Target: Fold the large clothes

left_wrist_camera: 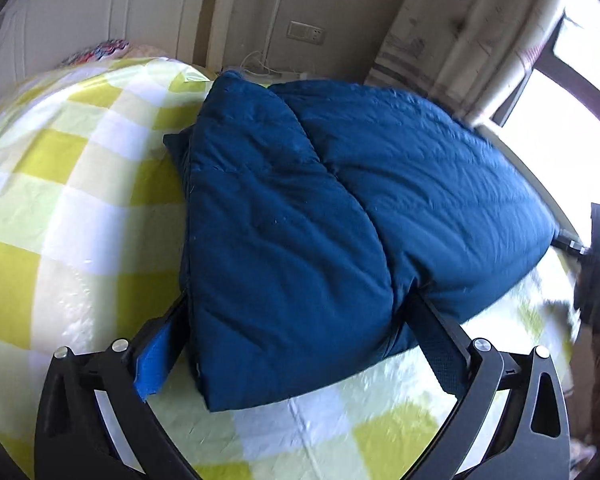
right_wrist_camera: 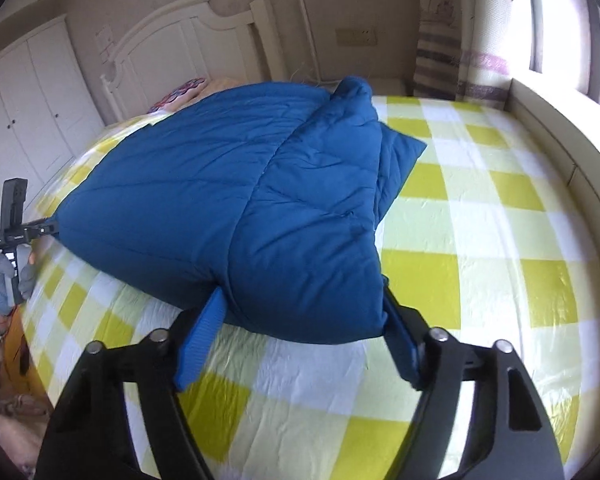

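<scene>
Here, no brand, label or legible writing could be made out on any item; small white print on the other gripper's body in the right wrist view was too small to read.

The blue padded jacket [left_wrist_camera: 340,208] lay folded on the bed, on a yellow-and-white checked sheet [left_wrist_camera: 60,208], with a quilted seam running along its middle. In the left wrist view the left gripper [left_wrist_camera: 300,344] stood with its jaws spread wide, one blue-padded finger [left_wrist_camera: 156,360] on each side of the jacket's near folded edge; the pads did not press on the fabric. In the right wrist view the right gripper [right_wrist_camera: 300,344] likewise straddled the opposite near edge of the jacket [right_wrist_camera: 240,208], jaws released and apart, no cloth pinched.

A gloved hand [right_wrist_camera: 4,280] held the left gripper at the far left edge of that view, just beside the jacket's corner.

Open sheet [right_wrist_camera: 480,240] extended to the right of the jacket as far as the window ledge [right_wrist_camera: 548,120]. A white headboard [right_wrist_camera: 188,48] and a wall socket [left_wrist_camera: 306,34] stood beyond the bed.
</scene>
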Tool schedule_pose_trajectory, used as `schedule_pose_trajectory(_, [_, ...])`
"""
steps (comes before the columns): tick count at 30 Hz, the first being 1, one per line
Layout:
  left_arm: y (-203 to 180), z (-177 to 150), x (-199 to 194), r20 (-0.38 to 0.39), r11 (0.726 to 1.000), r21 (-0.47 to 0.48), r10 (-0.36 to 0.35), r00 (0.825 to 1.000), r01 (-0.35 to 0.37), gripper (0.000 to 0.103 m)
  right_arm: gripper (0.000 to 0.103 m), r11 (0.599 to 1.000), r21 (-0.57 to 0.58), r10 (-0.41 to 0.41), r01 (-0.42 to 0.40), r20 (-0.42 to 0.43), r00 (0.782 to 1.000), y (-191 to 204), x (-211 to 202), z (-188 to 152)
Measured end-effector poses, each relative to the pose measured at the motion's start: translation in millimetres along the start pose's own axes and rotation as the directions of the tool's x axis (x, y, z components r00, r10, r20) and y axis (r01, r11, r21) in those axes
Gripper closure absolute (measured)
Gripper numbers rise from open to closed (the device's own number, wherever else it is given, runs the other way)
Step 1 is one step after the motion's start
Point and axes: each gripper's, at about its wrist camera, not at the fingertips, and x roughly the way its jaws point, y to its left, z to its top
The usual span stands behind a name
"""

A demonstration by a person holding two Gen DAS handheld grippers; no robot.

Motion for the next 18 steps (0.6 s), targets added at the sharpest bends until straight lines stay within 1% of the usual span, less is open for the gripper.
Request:
schedule_pose_trajectory(2, [6.6, -1.6, 1.7, 0.009, 0.999, -0.032, -0.035, 0.999, 0.035, 0.004, 0.032, 1.0, 0.02, -0.014, 0.014, 0.009, 1.0, 2.6, -2.6, -6.7])
schedule_pose_trajectory(4, [6.7, -5.3, -1.4, 0.016, 0.998, -0.043, -0.05, 0.999, 0.05, 0.005, 0.032, 0.999, 0.037, -0.012, 0.011, 0.021, 1.0, 0.4, -2.0, -10.8])
schedule_pose_trajectory(5, [6.0, -6.8, -2.6, 0.021, 0.997, -0.049, -0.059, 0.998, 0.06, 0.012, 0.035, 0.999, 0.046, -0.007, 0.005, 0.032, 0.999, -0.4, -0.5, -13.0])
schedule_pose_trajectory(6, [2.0, -8.9, -4.3, 0.027, 0.997, -0.042, -0.067, 0.997, 0.068, 0.026, 0.046, 0.999, 0.045, 0.002, -0.004, 0.04, 0.999, 0.9, -1.3, -16.3])
schedule_pose_trajectory(7, [-3.6, -9.1, -5.1, 0.033, 0.997, -0.032, -0.07, 0.997, 0.071, 0.032, 0.057, 0.999, 0.046, 0.015, -0.017, 0.044, 0.999, 3.3, -1.6, -17.6])
schedule_pose_trajectory(8, [-8.7, -11.7, -8.0, 0.04, 0.998, -0.021, -0.066, 0.997, 0.067, 0.044, 0.061, 0.999, 0.041, 0.011, -0.014, 0.062, 0.998, 7.5, -4.3, -18.3])
schedule_pose_trajectory(9, [-11.9, -16.8, -13.4, 0.048, 0.997, -0.013, -0.072, 0.996, 0.073, 0.051, 0.068, 1.0, 0.03, -0.008, 0.006, 0.072, 0.997, 12.8, -6.4, -19.2])
schedule_pose_trajectory(10, [-12.8, -23.3, -20.0, 0.06, 0.996, -0.019, -0.087, 0.994, 0.088, 0.053, 0.071, 0.999, 0.013, -0.043, 0.042, 0.081, 0.996, 21.3, -9.1, -21.9])
schedule_pose_trajectory(12, [-16.0, -36.0, -31.4, 0.07, 0.995, -0.022, -0.095, 0.993, 0.097, 0.055, 0.074, 0.997, -0.001, -0.071, 0.071, 0.086, 0.994, 32.6, -14.9, -27.9])
schedule_pose_trajectory(14, [-19.8, -48.3, -42.7, 0.074, 0.996, -0.012, -0.086, 0.994, 0.087, 0.055, 0.074, 0.998, -0.009, -0.057, 0.058, 0.087, 0.995, 42.1, -27.5, -40.8])
schedule_pose_trajectory(17, [-24.0, -80.7, -72.4, 0.065, 0.996, 0.0, -0.09, 0.994, 0.091, 0.055, 0.074, 0.999, -0.031, -0.012, 0.014, 0.071, 0.997, 55.9, -51.9, -69.6])
schedule_pose_trajectory(18, [-27.1, -98.1, -86.1, 0.059, 0.996, 0.008, -0.094, 0.994, 0.093, 0.055, 0.074, 0.999, -0.039, 0.004, -0.002, 0.065, 0.998, 60.6, -61.9, -82.4])
